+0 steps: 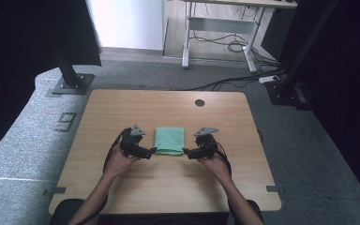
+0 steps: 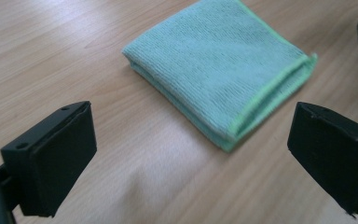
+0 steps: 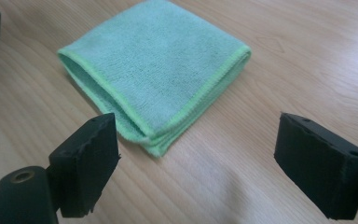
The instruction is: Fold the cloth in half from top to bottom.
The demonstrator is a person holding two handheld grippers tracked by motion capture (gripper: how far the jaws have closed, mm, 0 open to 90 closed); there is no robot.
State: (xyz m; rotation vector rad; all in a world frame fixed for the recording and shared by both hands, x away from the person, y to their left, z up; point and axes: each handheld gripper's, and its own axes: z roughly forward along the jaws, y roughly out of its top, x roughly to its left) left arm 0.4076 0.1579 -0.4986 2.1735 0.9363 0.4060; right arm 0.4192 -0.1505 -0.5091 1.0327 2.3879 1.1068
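Note:
A folded green cloth [image 1: 169, 140] lies flat near the middle of the wooden table [image 1: 122, 112]. My left gripper [image 1: 152, 151] sits just off the cloth's near left corner and my right gripper [image 1: 186, 152] just off its near right corner. In the left gripper view the cloth [image 2: 219, 70] lies ahead of the left gripper [image 2: 191, 154], whose black jaws stand wide apart with bare wood between them. In the right gripper view the cloth [image 3: 154, 70] has its near corner just ahead of the right gripper [image 3: 198, 163], jaws spread wide, nothing gripped.
A round dark grommet hole [image 1: 199, 102] sits near the table's far edge. Beyond the table stand a black post base [image 1: 69, 83] at the left and a white desk frame [image 1: 220, 33] with cables on the floor.

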